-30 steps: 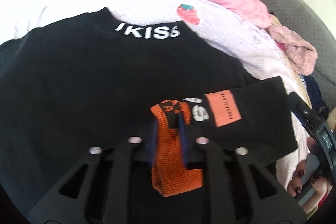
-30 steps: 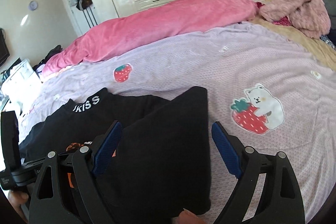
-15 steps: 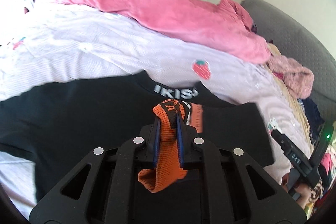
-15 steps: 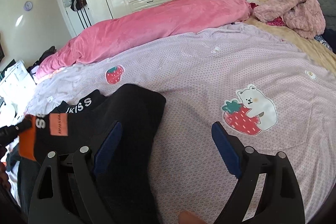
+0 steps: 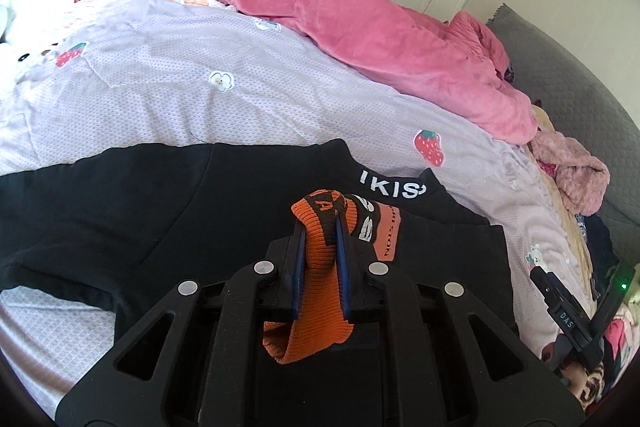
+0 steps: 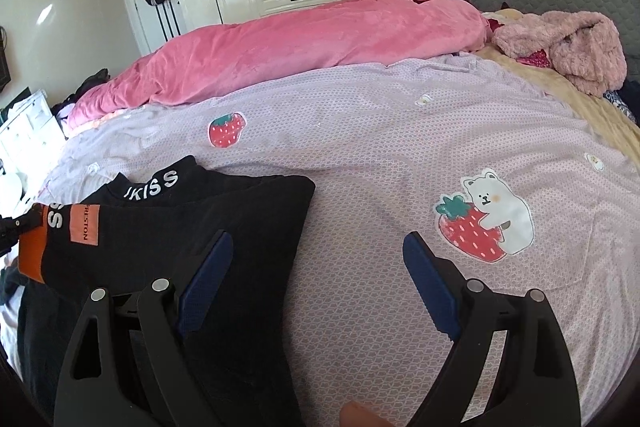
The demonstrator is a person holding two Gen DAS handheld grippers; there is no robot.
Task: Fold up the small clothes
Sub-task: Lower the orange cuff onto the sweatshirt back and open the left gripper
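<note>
I count one black knit sweater with a white-lettered collar (image 5: pixel 224 227), spread across the lower half of my left wrist view on the lilac strawberry-print bedsheet (image 5: pixel 200 99). One orange ribbed cuff (image 5: pixel 320 267) of its sleeve sits at lower centre, pinched between the two blue pads of my left gripper (image 5: pixel 321 259), which are pressed nearly together on it. In the right wrist view the sweater fills the lower left; my right gripper (image 6: pixel 316 279) stands spread wide, its left finger (image 6: pixel 204 279) over the black cloth, its right finger (image 6: pixel 428 287) over bare sheet, nothing clamped. One pink plush quilt (image 6: pixel 300 47) lies across the top.
</note>
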